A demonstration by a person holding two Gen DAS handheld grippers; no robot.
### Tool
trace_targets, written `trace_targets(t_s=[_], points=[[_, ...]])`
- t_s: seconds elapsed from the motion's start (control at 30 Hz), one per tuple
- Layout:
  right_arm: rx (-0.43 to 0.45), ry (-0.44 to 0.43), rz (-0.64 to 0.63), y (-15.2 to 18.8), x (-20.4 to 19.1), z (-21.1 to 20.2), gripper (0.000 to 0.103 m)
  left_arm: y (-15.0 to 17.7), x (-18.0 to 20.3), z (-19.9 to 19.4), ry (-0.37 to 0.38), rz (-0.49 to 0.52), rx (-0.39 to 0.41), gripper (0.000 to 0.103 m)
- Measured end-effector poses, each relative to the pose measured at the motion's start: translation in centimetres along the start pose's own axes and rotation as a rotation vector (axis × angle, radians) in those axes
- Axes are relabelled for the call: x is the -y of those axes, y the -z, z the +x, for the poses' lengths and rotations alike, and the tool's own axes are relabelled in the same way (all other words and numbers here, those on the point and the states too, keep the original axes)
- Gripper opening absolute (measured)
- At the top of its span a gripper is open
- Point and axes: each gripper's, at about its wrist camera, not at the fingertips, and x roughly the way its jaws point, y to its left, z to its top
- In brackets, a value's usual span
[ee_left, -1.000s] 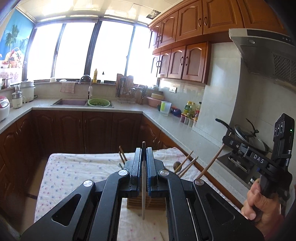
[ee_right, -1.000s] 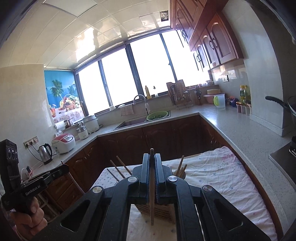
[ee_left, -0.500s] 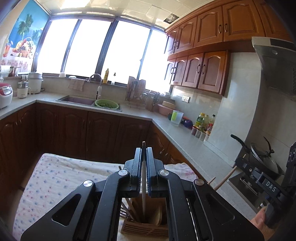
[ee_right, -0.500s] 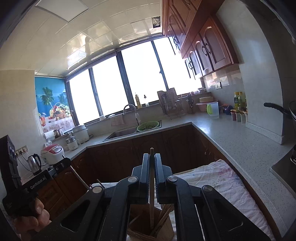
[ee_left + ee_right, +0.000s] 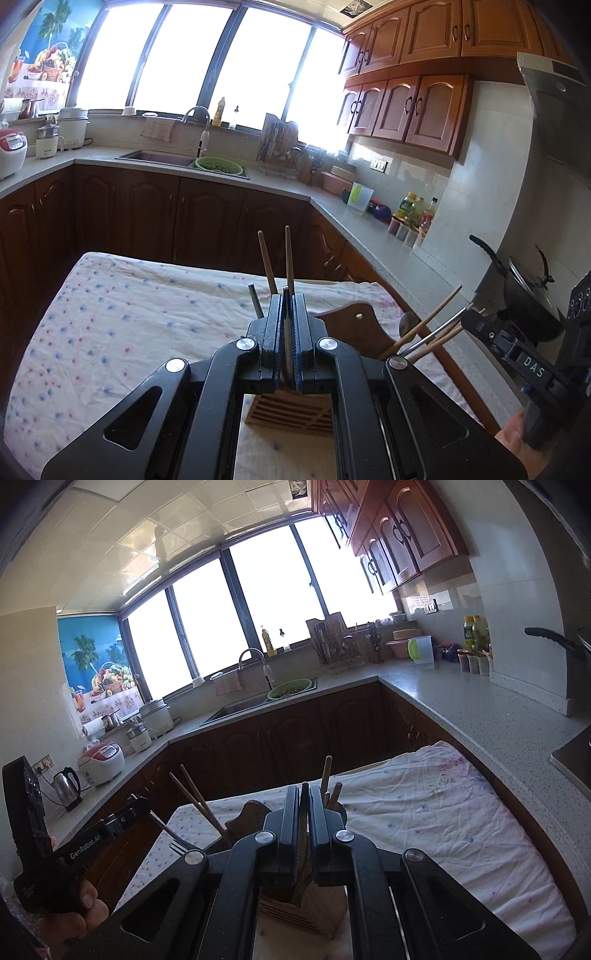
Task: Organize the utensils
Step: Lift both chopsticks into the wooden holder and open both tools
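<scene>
A: So, what sits in the wooden holder [image 5: 291, 413]?

B: It's a slatted wooden box on the bench, on the flowered cloth [image 5: 122, 325]. In the left wrist view, wooden chopsticks [image 5: 424, 325] and a grey metal handle lean out of its right side, and two more wooden sticks [image 5: 288, 258] stand up behind the jaws. A dark wooden back piece with a small hole rises just behind the holder.

A: And from the other camera?

B: In the right wrist view the same holder [image 5: 303, 908] shows a fork [image 5: 177, 843] tilting out to its left, with a pair of chopsticks beside it.

A: How do the jaws stand?

B: The left gripper [image 5: 287, 343] is pinched narrow on a thin grey metal utensil [image 5: 285, 332], held upright, its lower end down by the holder's top. The right gripper [image 5: 303, 830] is likewise nearly closed on a slim wooden stick [image 5: 304, 812], also upright above the holder.

A: Can you tell which slot each one is over?

B: No, the jaws hide that.

A: Anything else near the holder?

B: A person's hand [image 5: 79, 912] grips the left handle, left of the holder.
</scene>
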Motion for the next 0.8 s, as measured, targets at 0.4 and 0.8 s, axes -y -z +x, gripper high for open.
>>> trace_targets(t_s=[0.4, 0.8], points=[[-0.031, 0.003, -0.020, 1.2, -0.9, 0.9, 0.005, 0.1, -0.1, -0.4, 0.010, 0.003, -0.009, 0.004], [0.015, -0.057, 0.033, 0.1, -0.7, -1.5, 0.044, -0.7, 0.1, -3.4, 0.024, -0.019, 0.012, 0.058]])
